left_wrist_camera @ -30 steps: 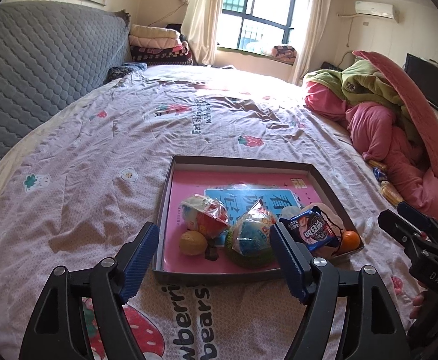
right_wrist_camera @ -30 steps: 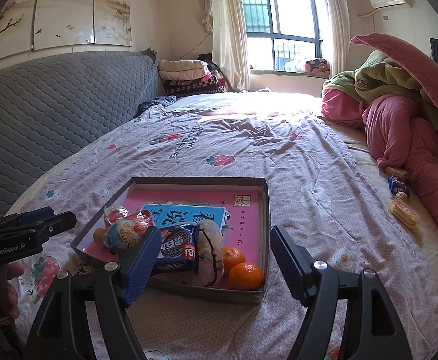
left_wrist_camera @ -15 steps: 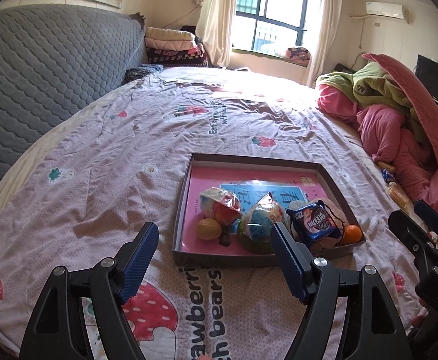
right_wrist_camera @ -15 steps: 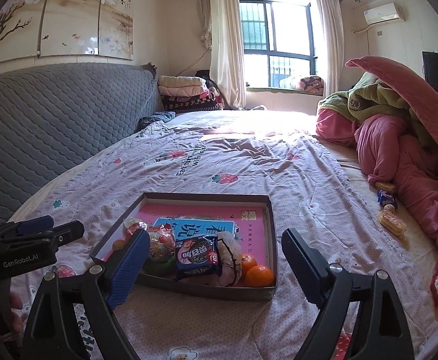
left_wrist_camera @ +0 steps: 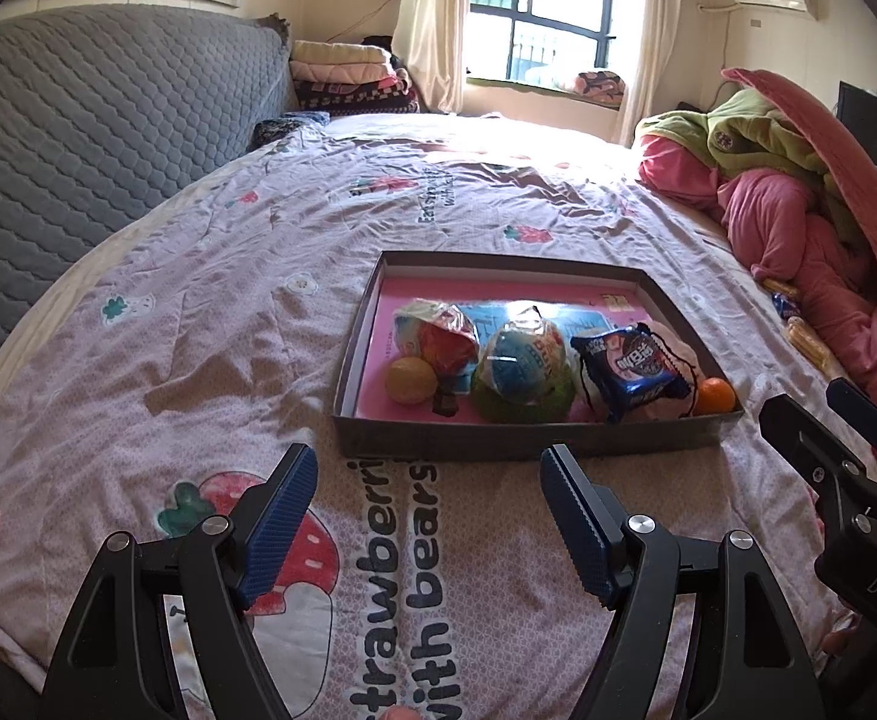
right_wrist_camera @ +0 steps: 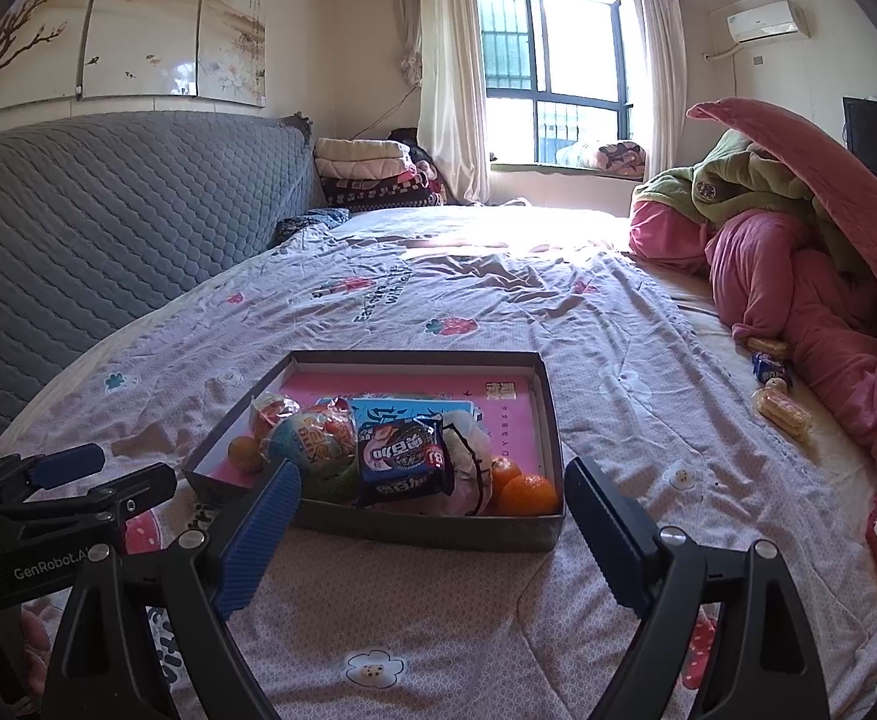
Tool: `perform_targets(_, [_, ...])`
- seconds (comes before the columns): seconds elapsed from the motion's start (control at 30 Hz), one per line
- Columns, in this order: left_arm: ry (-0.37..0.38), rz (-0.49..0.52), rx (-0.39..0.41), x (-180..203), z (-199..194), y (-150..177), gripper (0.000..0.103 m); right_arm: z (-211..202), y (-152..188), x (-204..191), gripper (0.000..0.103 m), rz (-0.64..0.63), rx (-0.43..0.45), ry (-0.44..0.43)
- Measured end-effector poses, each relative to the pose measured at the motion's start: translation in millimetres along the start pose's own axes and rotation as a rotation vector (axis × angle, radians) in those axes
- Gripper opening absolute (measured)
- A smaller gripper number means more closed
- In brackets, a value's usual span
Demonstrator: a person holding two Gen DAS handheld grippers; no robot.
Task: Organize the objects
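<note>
I have both claws over the bed [left_wrist_camera: 210, 324] near its front edge, short of the shallow grey box [left_wrist_camera: 522, 438] that sits on the strawberry-print sheet toward the middle. My left claw [left_wrist_camera: 426, 516] is spread wide with nothing between its blue pads, and my right claw [right_wrist_camera: 432, 534] is spread just as wide and also empty. Inside the box, along its near wall, lie a yellow ball [left_wrist_camera: 411, 380], two wrapped round toys [left_wrist_camera: 525, 363], a blue snack packet [left_wrist_camera: 630, 371] and oranges [right_wrist_camera: 525, 492] in the near right corner. More snack packets [right_wrist_camera: 780, 411] lie on the sheet by the bed's right edge, beside the pink quilt [right_wrist_camera: 810, 312].
</note>
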State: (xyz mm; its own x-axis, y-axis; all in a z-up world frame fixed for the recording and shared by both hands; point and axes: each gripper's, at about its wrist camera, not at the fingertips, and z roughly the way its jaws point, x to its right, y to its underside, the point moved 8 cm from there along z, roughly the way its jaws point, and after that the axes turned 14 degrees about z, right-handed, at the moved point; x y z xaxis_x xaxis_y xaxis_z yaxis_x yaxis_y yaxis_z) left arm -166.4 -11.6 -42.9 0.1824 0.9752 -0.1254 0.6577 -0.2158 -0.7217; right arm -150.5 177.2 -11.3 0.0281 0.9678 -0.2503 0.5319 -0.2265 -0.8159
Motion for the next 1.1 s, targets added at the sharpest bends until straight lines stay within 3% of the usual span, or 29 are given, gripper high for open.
perform_targets(0.3, [-0.002, 0.01, -0.018, 9, 20, 19, 0.078, 17, 34, 7, 0.089, 0.011, -0.052, -0.006])
perform_targets(0.7, [-0.021, -0.009, -0.005, 7, 34, 32, 0.078, 25, 51, 11, 0.089, 0.013, -0.029, 0.021])
perform_targets(1.1, [-0.004, 0.01, -0.03, 26, 45, 48, 0.078, 38, 71, 17, 0.089, 0.013, -0.08, 0.035])
